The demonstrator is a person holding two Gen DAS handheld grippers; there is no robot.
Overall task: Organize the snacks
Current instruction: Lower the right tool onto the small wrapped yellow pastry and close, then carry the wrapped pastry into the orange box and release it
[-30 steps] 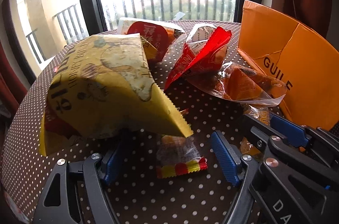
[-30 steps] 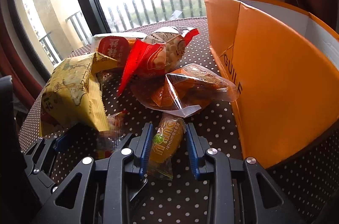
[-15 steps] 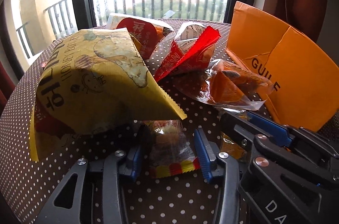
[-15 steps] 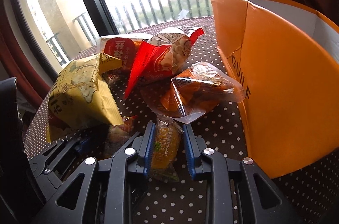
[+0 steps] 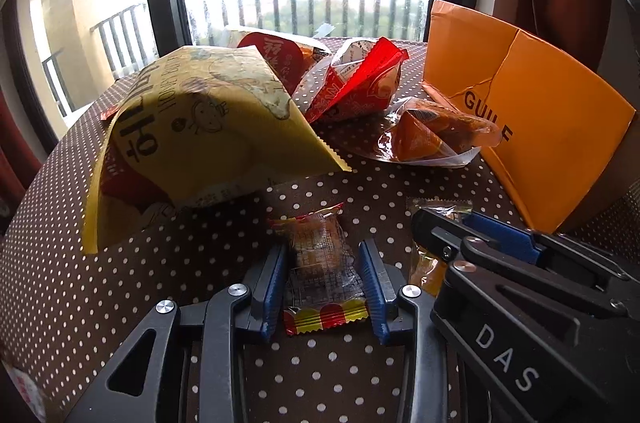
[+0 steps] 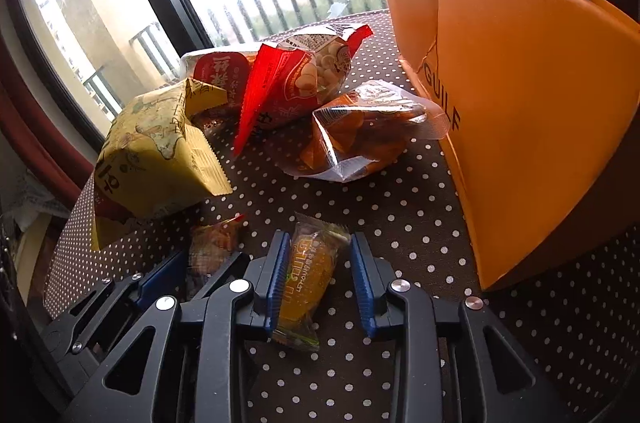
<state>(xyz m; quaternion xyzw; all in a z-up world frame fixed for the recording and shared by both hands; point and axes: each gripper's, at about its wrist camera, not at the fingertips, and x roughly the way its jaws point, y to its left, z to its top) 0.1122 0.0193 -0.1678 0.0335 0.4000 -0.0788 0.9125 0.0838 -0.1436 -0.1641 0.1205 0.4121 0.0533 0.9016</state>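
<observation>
My left gripper (image 5: pixel 322 259) is shut on a small clear snack packet (image 5: pixel 320 263) with a red-and-yellow bottom edge, lifted a little off the dotted table. My right gripper (image 6: pixel 320 259) is shut on a small yellow-orange snack packet (image 6: pixel 310 275); it also shows at the right of the left wrist view (image 5: pixel 430 263). The left gripper and its packet (image 6: pixel 210 251) show at the left of the right wrist view. Ahead lie a yellow chip bag (image 5: pixel 208 127), a red bag (image 5: pixel 356 83), a red-labelled pack (image 5: pixel 272 55) and a clear bag of orange snacks (image 5: pixel 432 135).
An open orange cardboard box (image 6: pixel 520 111) marked GUILF stands on the right, also in the left wrist view (image 5: pixel 532 111). The brown polka-dot table (image 5: pixel 120 283) ends at a large window behind the snacks. The two grippers sit side by side, nearly touching.
Both grippers closed on their small packets and pulled back and up from the pile. The left packet came out from under the yellow bag's corner.
</observation>
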